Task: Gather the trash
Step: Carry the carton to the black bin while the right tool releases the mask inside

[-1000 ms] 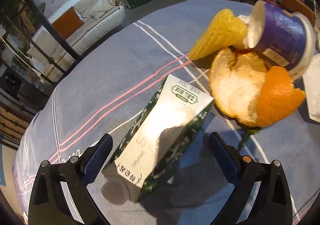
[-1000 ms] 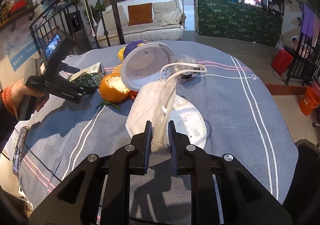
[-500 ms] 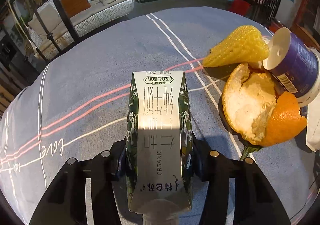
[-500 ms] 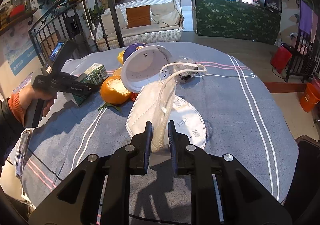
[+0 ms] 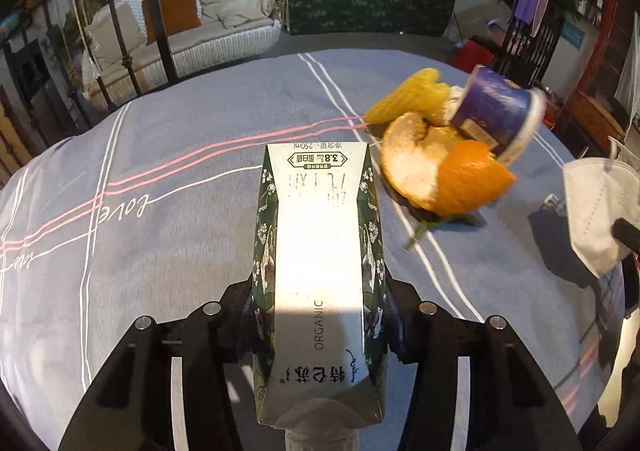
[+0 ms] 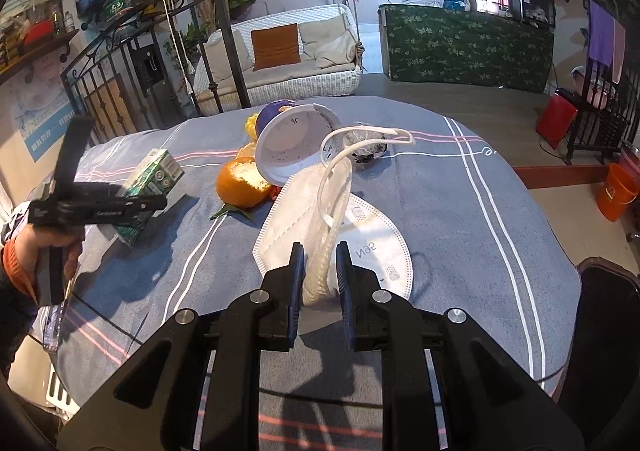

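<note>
Left wrist view: the milk carton (image 5: pixel 320 271) covers both pads of the left gripper (image 5: pixel 320 315); its cap end is cut off by the frame edge at 6 o'clock. The orange peel (image 5: pixel 440 175) and purple cup (image 5: pixel 496 115), at 2 o'clock, are motion-blurred; the cup label is unreadable. The white face mask (image 5: pixel 596 203) is cropped at 3 o'clock.

Right wrist view: the crumpled wrapper (image 6: pixel 366 143) beyond the mask strap cannot be identified. The person's hand (image 6: pixel 52 247) is cropped at 9 o'clock.

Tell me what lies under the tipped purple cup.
The purple cup leans on the orange peel, with the yellow foam net beside and partly behind it. In the right wrist view its open white inside looks empty. Whatever lies beneath cup and peel is hidden.
</note>
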`<state>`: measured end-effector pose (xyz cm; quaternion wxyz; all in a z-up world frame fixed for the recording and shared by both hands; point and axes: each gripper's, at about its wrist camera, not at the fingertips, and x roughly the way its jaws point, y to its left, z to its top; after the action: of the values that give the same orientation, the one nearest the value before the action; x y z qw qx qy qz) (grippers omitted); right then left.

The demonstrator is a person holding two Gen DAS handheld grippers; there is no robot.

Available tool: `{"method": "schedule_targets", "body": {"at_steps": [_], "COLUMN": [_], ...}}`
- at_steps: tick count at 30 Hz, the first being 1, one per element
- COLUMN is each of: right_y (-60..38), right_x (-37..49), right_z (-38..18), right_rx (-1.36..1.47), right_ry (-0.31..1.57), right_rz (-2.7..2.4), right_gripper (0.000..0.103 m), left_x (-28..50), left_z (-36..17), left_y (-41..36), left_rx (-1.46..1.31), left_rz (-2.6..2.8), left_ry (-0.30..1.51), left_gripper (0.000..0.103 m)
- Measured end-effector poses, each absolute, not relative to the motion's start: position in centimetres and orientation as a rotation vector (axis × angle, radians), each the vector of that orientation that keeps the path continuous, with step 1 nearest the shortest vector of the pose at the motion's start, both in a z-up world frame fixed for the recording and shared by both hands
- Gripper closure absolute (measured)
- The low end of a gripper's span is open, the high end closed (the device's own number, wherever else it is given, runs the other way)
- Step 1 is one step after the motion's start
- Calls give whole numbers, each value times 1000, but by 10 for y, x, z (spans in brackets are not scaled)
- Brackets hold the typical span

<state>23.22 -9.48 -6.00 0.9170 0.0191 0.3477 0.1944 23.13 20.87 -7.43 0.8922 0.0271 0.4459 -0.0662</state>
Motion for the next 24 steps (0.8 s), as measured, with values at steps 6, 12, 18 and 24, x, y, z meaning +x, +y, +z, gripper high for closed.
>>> {"method": "schedule_targets", "body": {"at_steps": [6, 12, 18, 24], "right_y": [-104, -122, -146, -177], "right_x": [214, 198, 187, 174], "right_z": [-57, -56, -57, -58], "right_rx": [40, 57, 84, 119], "right_ry": [704, 694, 689, 679], "right_rz": [391, 364, 311, 240], "right_gripper": [85, 85, 85, 85], "left_x": [191, 171, 160, 149], "left_z": [-66, -64, -69, -70], "left_y": [180, 144, 117, 89], "left_rx": [23, 2, -51, -62], "left_rz": [-166, -210, -261, -296], "left_ry": [858, 817, 804, 773], "left_gripper": [53, 53, 53, 53]}}
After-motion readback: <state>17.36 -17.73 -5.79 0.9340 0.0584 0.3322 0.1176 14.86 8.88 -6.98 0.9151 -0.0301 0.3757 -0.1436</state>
